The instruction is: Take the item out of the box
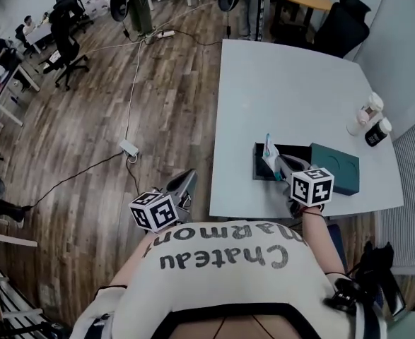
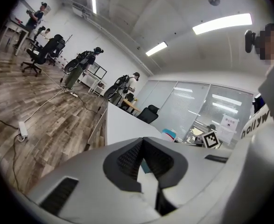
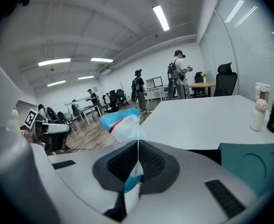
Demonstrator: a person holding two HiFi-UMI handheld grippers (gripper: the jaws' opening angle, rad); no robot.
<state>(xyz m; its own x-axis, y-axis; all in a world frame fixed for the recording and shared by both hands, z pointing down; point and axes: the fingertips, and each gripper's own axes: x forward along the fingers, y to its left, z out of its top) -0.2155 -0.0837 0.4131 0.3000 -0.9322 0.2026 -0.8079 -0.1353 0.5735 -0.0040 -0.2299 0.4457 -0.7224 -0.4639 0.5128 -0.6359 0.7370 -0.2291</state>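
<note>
Blue-white packet (image 3: 122,124) pinched in right gripper (image 3: 137,148), lower end hidden.

My right gripper (image 3: 137,146) is matt grey plastic with black ribbed pads, and the packet (image 3: 122,125) pinched in it above the box (image 1: 292,151) is thin, glossy, crinkled film. The box looks matt black, the lid (image 1: 334,167) beside it matt teal. The counter (image 1: 285,83) under the box is smooth, matt pale grey.

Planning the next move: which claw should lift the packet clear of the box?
Right: the right claw is shut on the packet at the box; the left claw hangs empty beside the table.
</note>
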